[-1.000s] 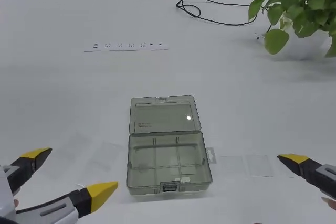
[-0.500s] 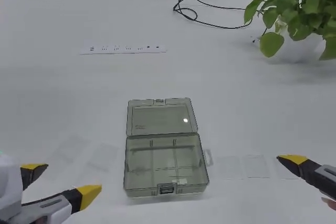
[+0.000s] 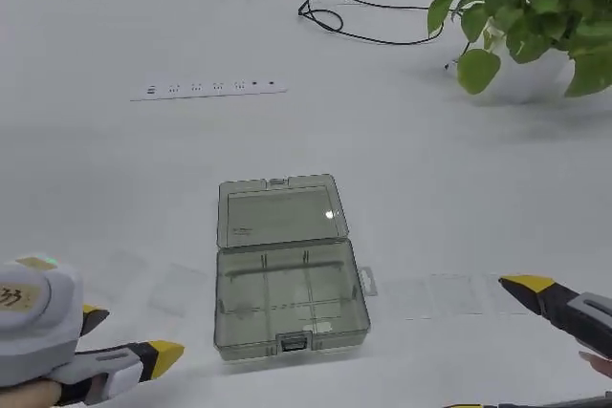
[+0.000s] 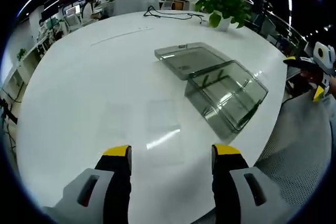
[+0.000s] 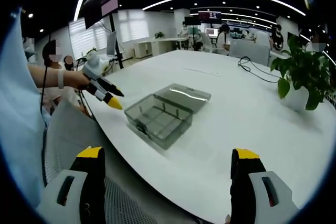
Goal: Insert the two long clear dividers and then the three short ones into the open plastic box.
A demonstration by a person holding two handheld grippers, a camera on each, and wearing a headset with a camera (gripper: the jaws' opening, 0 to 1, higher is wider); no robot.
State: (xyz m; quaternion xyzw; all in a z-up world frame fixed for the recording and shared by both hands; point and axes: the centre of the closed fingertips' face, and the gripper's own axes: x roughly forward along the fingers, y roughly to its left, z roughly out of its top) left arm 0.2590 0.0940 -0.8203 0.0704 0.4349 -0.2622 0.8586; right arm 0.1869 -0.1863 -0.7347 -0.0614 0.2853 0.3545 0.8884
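Right, white bench (image 3: 430,188) in open-plan office; pwr strip (image 3: 208,89), black cable (image 3: 335,16), plant (image 3: 526,7) at far side. Box (image 3: 222,303) centre, lid (image 3: 280,212) flat open, contents unclear. Clear dividers (image 3: 177,289) lie flat on both sides. My left tool (image 4: 171,150) and right tool (image 5: 168,153) gape wide, empty.

Cut off, faint
My right gripper (image 3: 490,345) runs off the head view's corner; I cannot count the faint clear dividers (image 3: 440,295).
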